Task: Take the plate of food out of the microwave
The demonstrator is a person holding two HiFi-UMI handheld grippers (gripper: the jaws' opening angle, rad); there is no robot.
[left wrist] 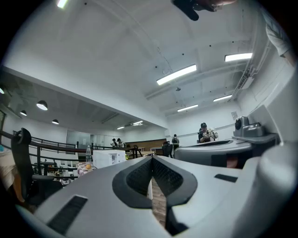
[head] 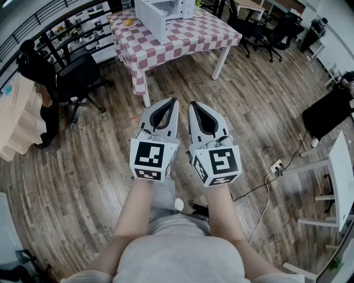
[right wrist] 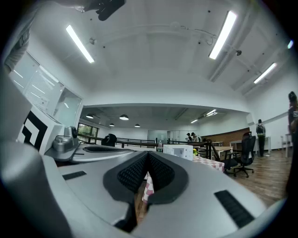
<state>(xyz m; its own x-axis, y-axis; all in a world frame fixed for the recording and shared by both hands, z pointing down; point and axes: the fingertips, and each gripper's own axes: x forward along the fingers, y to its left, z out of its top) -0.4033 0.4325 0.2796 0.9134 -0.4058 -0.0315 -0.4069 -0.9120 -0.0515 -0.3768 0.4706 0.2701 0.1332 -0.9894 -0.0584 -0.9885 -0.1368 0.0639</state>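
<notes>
Facing checkered table [head: 182, 38] from well apart, both grippers are held level, side by side. Office chair [head: 77, 80] is set left of table. Orange item [head: 129, 22] is seen on tabletop, just left of white microwave [head: 160, 12]; microwave contents, plate included, cannot be told. Left gripper [head: 173, 101]: jaws pressed together, empty. Right gripper [head: 191, 104]: jaws likewise together, empty. Wood floor [head: 83, 166] is left open up to table edge; cable [head: 260, 188] is laid at right.
</notes>
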